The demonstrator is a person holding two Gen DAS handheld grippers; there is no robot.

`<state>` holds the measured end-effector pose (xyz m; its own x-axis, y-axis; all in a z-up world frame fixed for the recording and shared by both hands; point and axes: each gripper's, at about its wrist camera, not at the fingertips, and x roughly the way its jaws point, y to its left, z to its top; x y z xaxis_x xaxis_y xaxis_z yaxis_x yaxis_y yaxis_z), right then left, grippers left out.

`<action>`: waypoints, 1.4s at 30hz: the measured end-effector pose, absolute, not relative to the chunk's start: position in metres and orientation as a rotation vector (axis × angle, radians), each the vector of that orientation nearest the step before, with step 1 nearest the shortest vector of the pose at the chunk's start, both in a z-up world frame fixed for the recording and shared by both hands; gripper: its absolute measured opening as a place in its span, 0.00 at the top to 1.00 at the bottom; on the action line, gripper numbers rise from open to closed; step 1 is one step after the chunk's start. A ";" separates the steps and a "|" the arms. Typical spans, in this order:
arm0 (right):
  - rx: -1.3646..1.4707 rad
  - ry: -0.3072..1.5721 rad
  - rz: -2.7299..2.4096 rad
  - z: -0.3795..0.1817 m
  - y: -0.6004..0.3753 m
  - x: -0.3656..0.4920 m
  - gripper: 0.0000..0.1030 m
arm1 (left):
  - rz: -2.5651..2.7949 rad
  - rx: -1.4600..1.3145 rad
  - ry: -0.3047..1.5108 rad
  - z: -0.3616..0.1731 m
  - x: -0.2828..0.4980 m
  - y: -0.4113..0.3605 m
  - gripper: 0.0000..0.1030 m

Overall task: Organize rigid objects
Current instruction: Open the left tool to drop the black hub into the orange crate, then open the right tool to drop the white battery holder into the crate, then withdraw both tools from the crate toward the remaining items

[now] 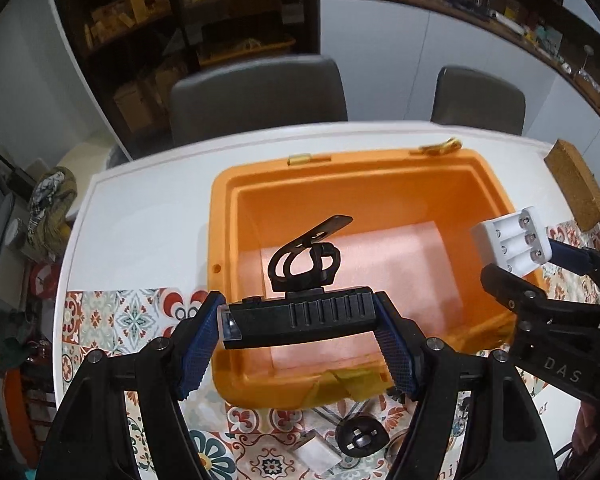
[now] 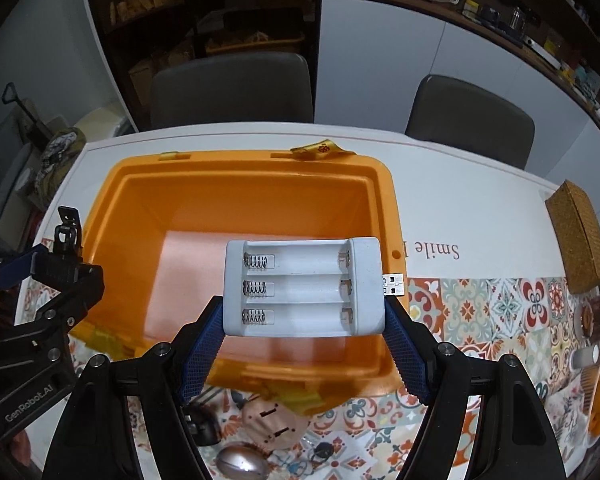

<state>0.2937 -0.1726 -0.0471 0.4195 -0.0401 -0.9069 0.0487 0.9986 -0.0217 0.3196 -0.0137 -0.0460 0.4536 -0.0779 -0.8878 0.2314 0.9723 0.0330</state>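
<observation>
Left gripper (image 1: 300, 320) pinching a black clip-on light (image 1: 300, 314) end to end between its blue pads, held over the near-left part of the orange bin (image 1: 380, 184). Right gripper (image 2: 304, 320) clamped on a white battery charger (image 2: 304, 288), three empty slots up, USB plug pointing right, over the bin's near-right part. Bin sits on the white table (image 1: 148, 208), near edge over a patterned mat (image 2: 480, 304).
</observation>
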 end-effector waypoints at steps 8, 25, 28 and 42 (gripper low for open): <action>0.046 1.197 -0.042 -0.057 -0.177 0.305 0.26 | -0.182 0.186 1.135 -0.063 0.333 -0.019 0.29; 0.034 1.192 -0.049 -0.066 -0.173 0.312 0.25 | -0.097 0.168 1.111 -0.054 0.325 0.000 0.14; 0.024 1.176 -0.066 -0.064 -0.170 0.310 0.19 | -0.084 0.162 1.109 -0.052 0.322 0.004 0.14; 0.050 1.139 -0.051 -0.042 -0.165 0.277 0.19 | -0.075 0.096 1.107 -0.043 0.294 0.024 0.14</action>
